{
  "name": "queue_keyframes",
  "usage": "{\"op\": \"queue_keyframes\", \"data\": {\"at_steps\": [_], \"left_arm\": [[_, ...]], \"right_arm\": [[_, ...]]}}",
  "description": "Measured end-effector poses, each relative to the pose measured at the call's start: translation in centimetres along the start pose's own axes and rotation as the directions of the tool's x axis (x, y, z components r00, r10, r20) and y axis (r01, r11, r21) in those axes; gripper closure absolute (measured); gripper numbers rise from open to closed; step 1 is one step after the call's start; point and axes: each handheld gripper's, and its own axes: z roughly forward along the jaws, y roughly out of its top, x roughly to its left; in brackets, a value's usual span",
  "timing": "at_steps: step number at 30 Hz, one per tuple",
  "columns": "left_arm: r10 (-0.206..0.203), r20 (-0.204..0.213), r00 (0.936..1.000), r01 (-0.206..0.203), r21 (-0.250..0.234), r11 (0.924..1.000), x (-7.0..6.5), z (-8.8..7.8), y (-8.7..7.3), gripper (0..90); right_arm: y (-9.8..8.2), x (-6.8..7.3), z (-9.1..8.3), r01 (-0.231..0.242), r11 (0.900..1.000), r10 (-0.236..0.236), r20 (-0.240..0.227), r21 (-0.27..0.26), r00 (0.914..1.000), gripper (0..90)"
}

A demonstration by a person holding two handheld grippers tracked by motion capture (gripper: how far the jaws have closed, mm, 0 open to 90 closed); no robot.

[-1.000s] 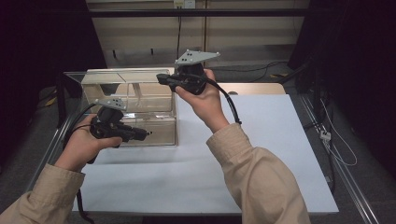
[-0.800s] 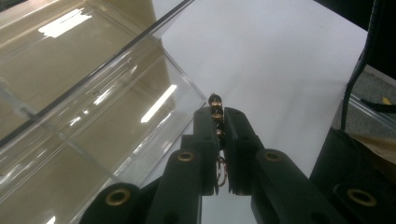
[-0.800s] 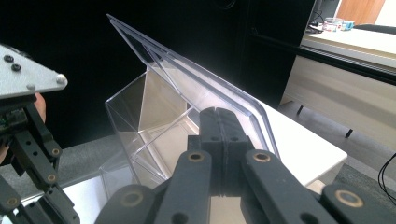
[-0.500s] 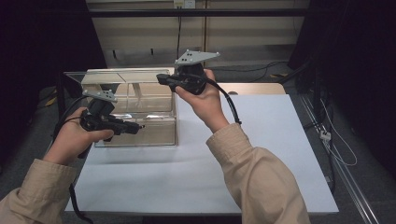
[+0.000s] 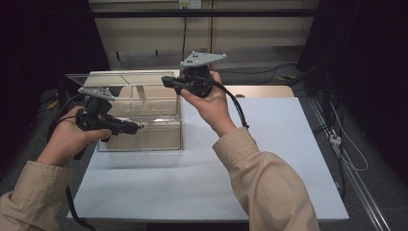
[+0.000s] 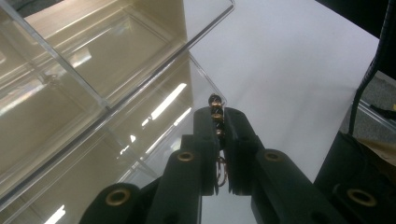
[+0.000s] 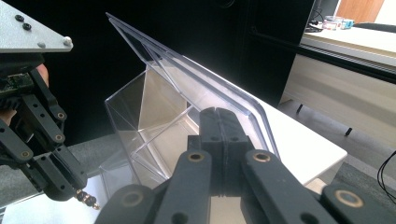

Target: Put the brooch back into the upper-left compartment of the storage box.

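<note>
The left hand-held gripper (image 6: 218, 122) pinches a beaded string (image 6: 215, 108); the right hand-held gripper (image 7: 223, 116) clamps the clear box's (image 5: 159, 137) flat lid (image 7: 196, 91).

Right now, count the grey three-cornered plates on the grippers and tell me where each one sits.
2. One grey plate tops the left gripper, in front of the clear box. The other grey plate tops the right gripper, raised at the box's lifted lid.

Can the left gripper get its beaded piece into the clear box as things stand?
Probably yes: the right gripper holds the lid raised, leaving the clear box open on top, and the left gripper with the beaded piece sits beside it.
</note>
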Motion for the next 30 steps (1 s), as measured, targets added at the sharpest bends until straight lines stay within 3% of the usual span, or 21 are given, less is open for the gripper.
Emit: {"op": "queue_keyframes", "data": {"at_steps": [30], "left_arm": [[0.005, -0.052, 0.9986, -0.006, -0.002, 1.0000, 1.6, -1.8, 0.8, 84.5]], "right_arm": [[-0.1, 0.0, 0.1, -0.003, 1.000, 0.003, 0.001, 0.008, 1.0000, 90.0]]}}
